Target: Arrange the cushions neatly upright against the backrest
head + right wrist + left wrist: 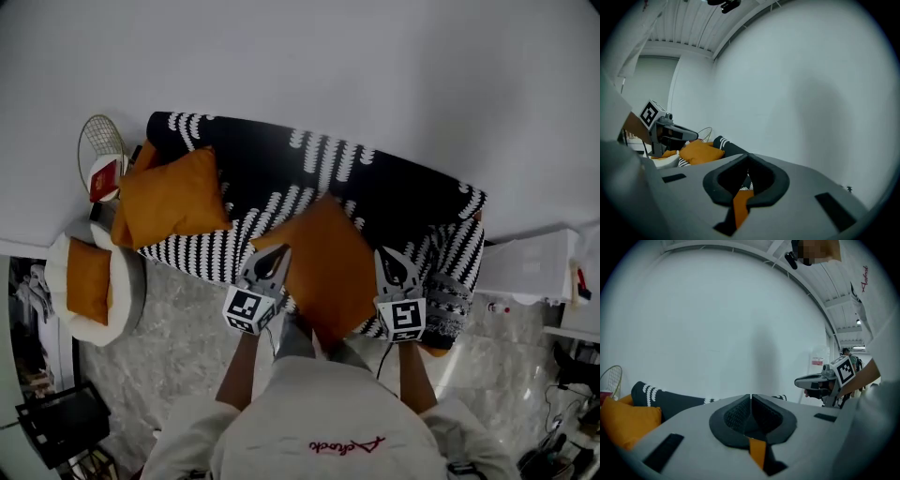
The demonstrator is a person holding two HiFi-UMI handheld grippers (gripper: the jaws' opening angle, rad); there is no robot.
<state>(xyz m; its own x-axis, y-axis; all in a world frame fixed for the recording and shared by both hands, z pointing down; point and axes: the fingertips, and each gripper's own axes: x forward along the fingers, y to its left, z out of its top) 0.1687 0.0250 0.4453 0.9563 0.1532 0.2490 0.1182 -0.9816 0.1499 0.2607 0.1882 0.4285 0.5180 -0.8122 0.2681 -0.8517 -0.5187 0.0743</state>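
Bare backrest (272, 155) stretch open between left cushion (172, 199) and centre cushion (328, 272), wall (328, 66) right behind it, round stool (130, 286) crowding left end

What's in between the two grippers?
An orange cushion stretches from the left gripper to the right gripper, pinched by both; the head view shows it.

Dim, flat light, faint soft shadows on the wall (693, 310), and gripper views bulge with black corners.
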